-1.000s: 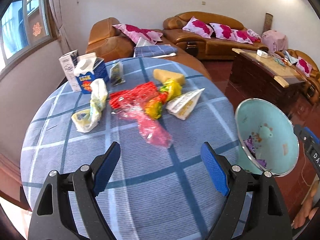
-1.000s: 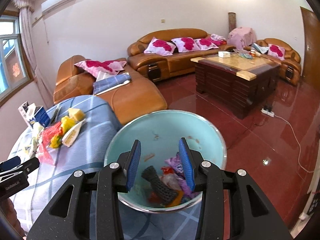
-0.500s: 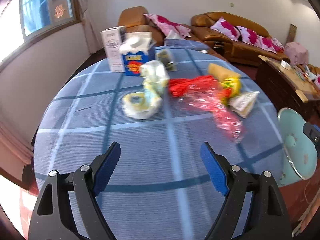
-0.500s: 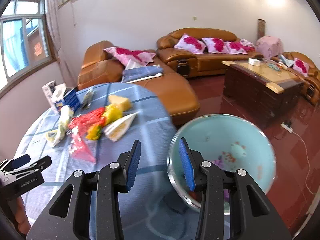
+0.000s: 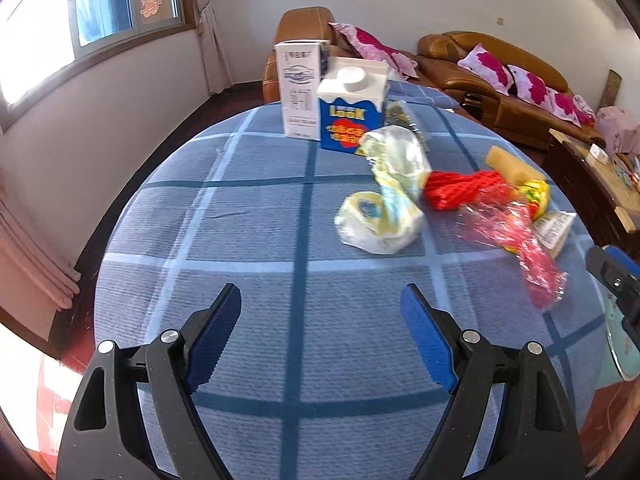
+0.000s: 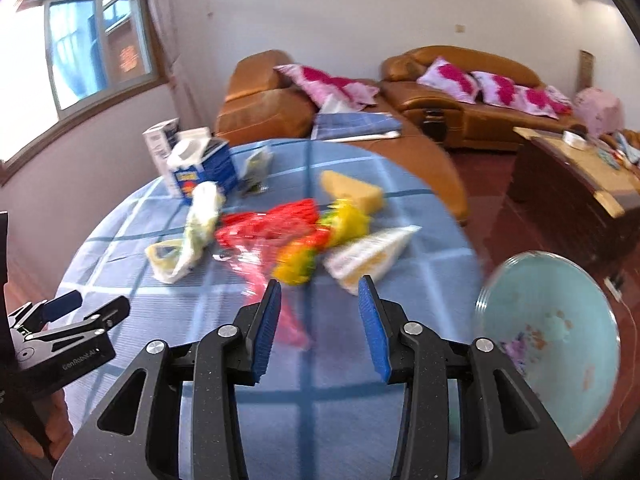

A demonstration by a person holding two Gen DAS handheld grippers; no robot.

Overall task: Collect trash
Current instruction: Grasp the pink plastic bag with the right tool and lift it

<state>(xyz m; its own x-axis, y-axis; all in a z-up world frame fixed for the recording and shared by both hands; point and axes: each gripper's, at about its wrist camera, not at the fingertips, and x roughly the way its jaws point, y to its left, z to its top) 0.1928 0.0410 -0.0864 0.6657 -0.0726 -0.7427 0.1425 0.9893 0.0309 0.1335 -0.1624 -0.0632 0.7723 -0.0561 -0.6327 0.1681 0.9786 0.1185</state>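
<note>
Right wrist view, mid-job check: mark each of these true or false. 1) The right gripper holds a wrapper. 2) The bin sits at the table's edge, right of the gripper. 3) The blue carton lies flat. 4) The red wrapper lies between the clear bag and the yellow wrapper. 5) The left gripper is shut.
1) False: the right gripper is empty, its jaws just opened wider.
2) True: the bin is beside the table.
3) False: the blue carton stands upright.
4) True: red wrapper, clear bag, yellow wrapper.
5) False: the left gripper is wide open, empty.
</note>
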